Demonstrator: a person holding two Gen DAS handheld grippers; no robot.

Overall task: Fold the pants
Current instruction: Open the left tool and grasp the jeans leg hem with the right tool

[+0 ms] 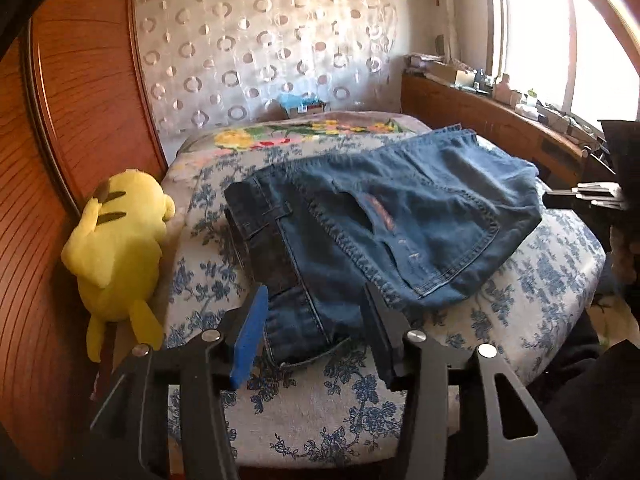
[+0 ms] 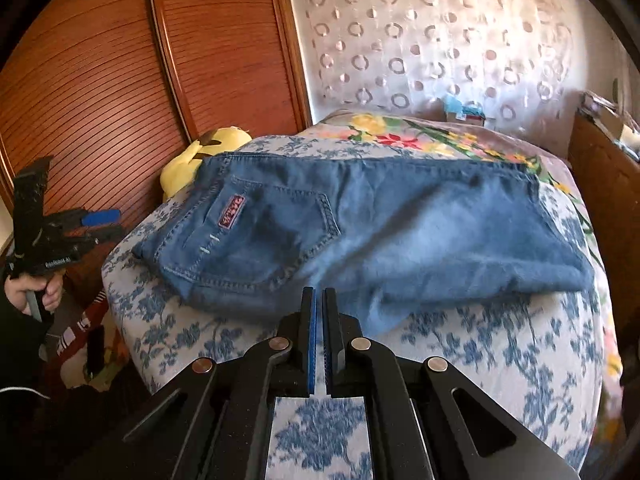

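Left wrist view: my left gripper is spread, empty, jeans just ahead on the bed, waistband end near it. Right gripper is pressed together, empty, by the near long edge.

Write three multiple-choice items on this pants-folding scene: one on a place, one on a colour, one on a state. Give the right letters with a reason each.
1. Where do the jeans lie?
A. on the bed with the blue-flowered cover
B. on the floor
C. on the window sill

2. What colour is the plush toy beside the bed?
A. red
B. yellow
C. green

3. How do the jaws of the right gripper stand?
A. wide open
B. closed on the jeans
C. shut, nothing between them

Answers: 1 A, the jeans rest folded over on the floral cover. 2 B, the toy is bright yellow with dark stripes. 3 C, the two blue pads nearly meet, short of the denim.
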